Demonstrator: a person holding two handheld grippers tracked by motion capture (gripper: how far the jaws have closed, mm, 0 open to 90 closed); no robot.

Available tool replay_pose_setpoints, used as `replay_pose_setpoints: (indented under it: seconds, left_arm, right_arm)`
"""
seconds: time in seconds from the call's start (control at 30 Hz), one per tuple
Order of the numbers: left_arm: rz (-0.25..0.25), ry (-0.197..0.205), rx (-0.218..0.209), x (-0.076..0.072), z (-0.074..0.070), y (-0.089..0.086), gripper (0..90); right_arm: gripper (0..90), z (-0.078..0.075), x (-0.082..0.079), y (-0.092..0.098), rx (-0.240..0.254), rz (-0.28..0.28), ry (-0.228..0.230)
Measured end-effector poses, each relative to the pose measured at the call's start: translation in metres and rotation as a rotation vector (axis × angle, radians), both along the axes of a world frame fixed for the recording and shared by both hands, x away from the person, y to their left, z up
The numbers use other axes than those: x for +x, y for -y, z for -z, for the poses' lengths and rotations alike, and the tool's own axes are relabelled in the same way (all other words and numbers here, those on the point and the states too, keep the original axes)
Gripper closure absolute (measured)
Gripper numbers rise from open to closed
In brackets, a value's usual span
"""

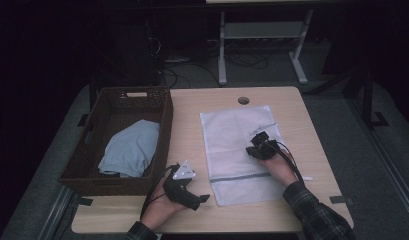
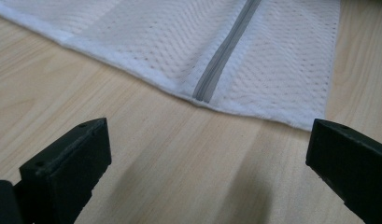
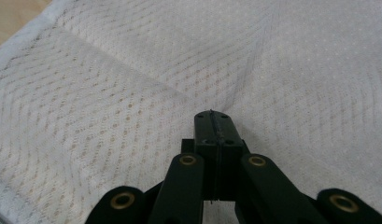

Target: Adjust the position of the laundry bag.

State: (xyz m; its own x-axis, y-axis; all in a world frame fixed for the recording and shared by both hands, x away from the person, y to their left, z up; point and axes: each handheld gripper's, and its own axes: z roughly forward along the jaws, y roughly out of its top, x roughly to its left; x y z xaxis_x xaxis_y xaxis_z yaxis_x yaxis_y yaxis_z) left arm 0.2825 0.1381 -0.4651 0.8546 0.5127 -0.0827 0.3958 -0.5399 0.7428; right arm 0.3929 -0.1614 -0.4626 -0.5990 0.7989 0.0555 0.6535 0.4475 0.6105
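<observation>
Right gripper [image 3: 212, 116] – jaws clenched (pinching mesh) – sits mid laundry bag [image 1: 232, 135]; left gripper [image 2: 207, 154], released, hovers near the table's [image 1: 292, 210] front edge.

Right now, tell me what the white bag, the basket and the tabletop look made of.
White bag: likely synthetic mesh, matte; rows of tiny holes, with a grey zipper strip.
Basket: dark woven wicker or imitation; latticed walls.
Tabletop: pale wood or wood-look laminate, smooth; faint grain lines.

My light wooden table [image 1: 187, 125] carries a dark woven basket [image 1: 164, 117] at its left edge and a white mesh laundry bag [image 1: 227, 135] lying flat near the middle, grey zipper toward me.
</observation>
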Motion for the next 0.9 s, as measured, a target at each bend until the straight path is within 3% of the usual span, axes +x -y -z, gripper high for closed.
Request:
replay_pose_setpoints:
  seconds: [0.53,0.9]
  left_arm:
    - [0.005,0.004,-0.004,-0.001,-0.001,0.000,0.0]
    - [-0.001,0.003,-0.007,-0.001,-0.001,-0.001,0.0]
  right_arm:
    - [89.6,0.001,0.007,-0.042,0.018,-0.007,0.008]
    - [87.4,-0.002,0.008,-0.046,0.027,-0.024,0.024]
